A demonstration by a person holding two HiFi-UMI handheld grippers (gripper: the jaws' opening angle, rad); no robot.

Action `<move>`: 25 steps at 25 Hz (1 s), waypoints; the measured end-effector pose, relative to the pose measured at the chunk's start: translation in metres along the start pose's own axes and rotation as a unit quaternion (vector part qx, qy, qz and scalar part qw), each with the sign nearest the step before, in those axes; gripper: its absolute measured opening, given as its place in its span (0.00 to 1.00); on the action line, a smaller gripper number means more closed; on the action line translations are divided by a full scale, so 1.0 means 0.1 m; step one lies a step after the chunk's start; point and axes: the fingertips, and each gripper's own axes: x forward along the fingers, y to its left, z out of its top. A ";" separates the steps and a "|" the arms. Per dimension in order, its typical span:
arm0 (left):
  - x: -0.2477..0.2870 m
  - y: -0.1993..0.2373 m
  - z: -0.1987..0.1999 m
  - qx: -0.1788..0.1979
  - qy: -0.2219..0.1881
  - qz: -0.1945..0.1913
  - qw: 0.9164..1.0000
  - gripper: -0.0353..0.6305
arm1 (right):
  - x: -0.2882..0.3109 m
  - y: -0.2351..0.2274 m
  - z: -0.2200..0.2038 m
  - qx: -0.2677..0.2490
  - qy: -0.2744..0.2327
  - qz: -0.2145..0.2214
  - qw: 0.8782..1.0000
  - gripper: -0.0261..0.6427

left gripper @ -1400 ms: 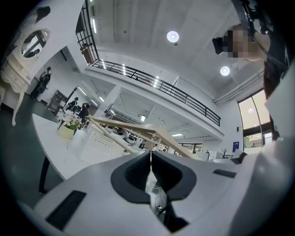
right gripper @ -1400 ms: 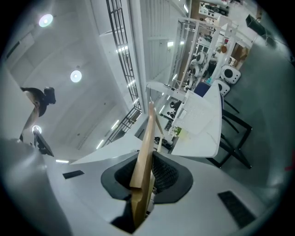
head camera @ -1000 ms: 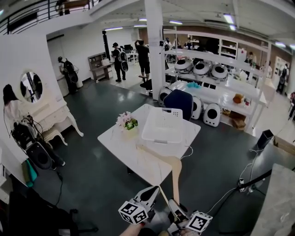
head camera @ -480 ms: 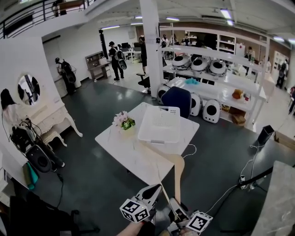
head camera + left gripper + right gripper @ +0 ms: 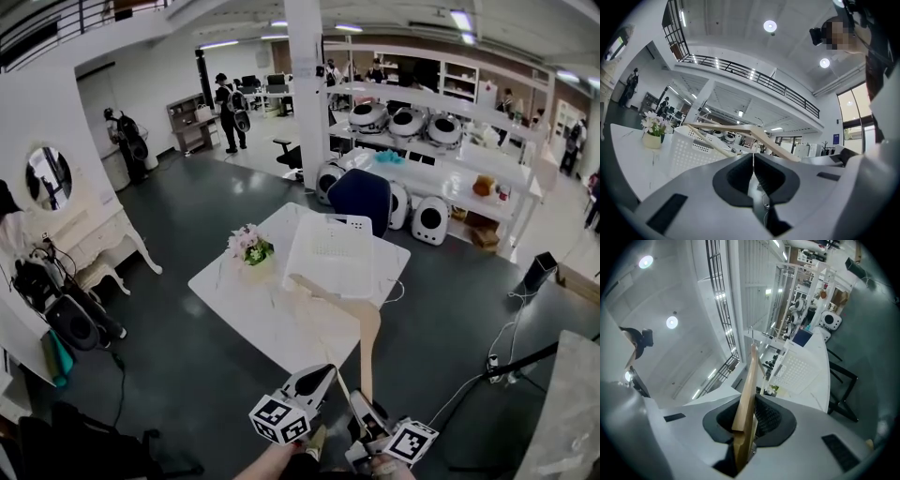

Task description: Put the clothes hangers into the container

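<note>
1. Right gripper (image 5: 752, 416): jaws clenched on the hanger (image 5: 749, 380). One wooden arm sits edge-on between the pads and runs straight out ahead of the jaws.
2. Left gripper (image 5: 753, 164): jaws pressed together, only a seam between them, nothing gripped that I can see.
3. Seen from the left jaws, the hanger crosses ahead of and above the tips, clear of them. Its thin lower bar slants down toward the jaws. Can't tell if the bar reaches them.
4. Head view: both grippers are low in frame and close together, left tips just left of the hanger's near end. The hanger's far arm overlaps the near rim of the container (image 5: 328, 248). Contact with the rim can't be judged.
5. The container is white and perforated. It sits well ahead of both sets of jaws on the table (image 5: 244, 305), ahead-left of the left jaws and ahead-right of the right jaws. What shows of its inside in the head view is bare.
6. Flowers (image 5: 249, 247) in a small pot stand on the table just left of the container, far left of the left jaws' line.
7. The hanger is not in the container; it is held in the air by the right jaws.
</note>
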 end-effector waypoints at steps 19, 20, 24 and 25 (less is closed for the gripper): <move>0.55 0.66 0.15 0.005 0.004 -0.026 1.000 0.08 | 0.66 -0.37 0.47 -0.025 -0.026 -0.053 0.998 0.13; 0.56 0.71 0.17 0.004 0.005 -0.026 1.000 0.07 | 0.69 -0.38 0.51 -0.026 -0.029 -0.058 0.998 0.13; 0.60 0.90 0.24 0.002 0.004 -0.022 1.000 0.07 | 0.83 -0.45 0.63 -0.030 -0.036 -0.075 0.996 0.13; 0.61 0.96 0.25 0.002 0.004 -0.021 1.000 0.08 | 0.87 -0.47 0.64 -0.031 -0.036 -0.079 0.996 0.13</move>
